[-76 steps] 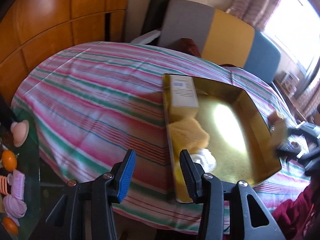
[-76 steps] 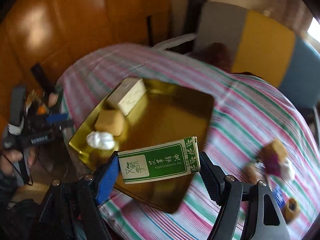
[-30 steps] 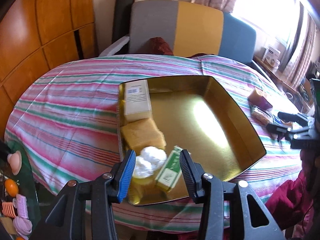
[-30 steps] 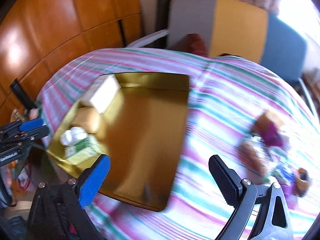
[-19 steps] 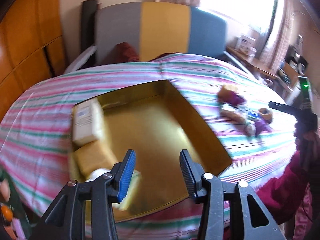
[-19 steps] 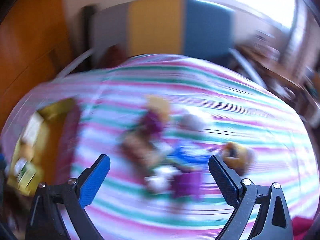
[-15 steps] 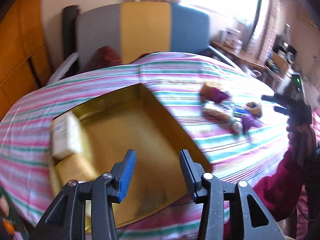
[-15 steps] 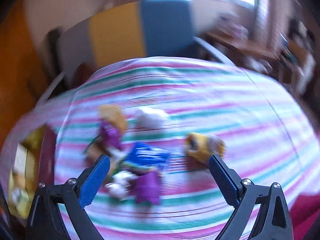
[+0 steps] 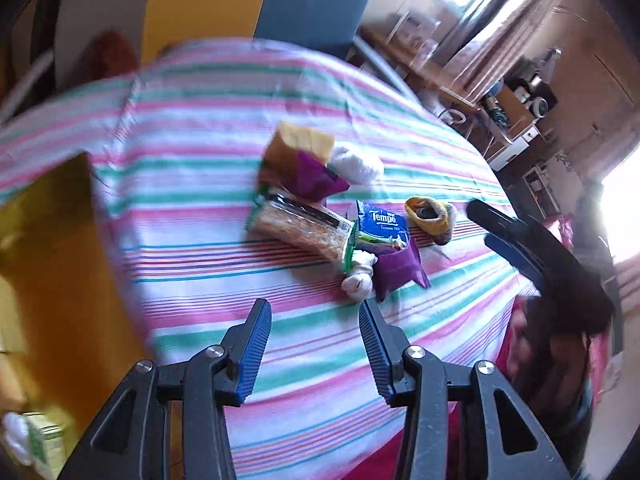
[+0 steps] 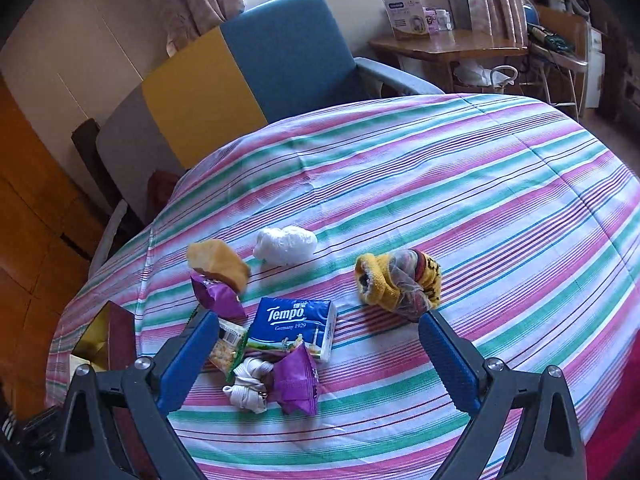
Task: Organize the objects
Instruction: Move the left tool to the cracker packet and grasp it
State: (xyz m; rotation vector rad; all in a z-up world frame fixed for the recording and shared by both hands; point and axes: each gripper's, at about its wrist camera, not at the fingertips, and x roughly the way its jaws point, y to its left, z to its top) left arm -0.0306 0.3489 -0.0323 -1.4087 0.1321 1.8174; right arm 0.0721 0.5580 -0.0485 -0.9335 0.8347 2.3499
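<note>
A pile of loose items lies on the striped tablecloth (image 10: 460,184): a blue Tempo tissue pack (image 10: 294,326) (image 9: 382,226), two purple packets (image 10: 296,384) (image 10: 218,296), a clear cracker pack (image 9: 298,226), a yellow sponge (image 10: 218,262), a white bundle (image 10: 286,244), a white cord (image 10: 250,384) and a yellow knit piece (image 10: 398,280). My right gripper (image 10: 318,354) is open and empty, just in front of the pile. My left gripper (image 9: 314,346) is open and empty, short of the pile. The gold tray (image 9: 44,264) is at the left; a green box (image 9: 46,446) lies in it.
A grey, yellow and blue seat back (image 10: 224,80) stands behind the table. A wooden side table (image 10: 444,46) with boxes is at the far right. Wooden panelling (image 10: 28,200) is at the left. My right gripper also shows in the left wrist view (image 9: 536,248).
The right gripper let go of the green box into the tray and swung right to the pile. The left gripper turned right, from the tray toward the pile.
</note>
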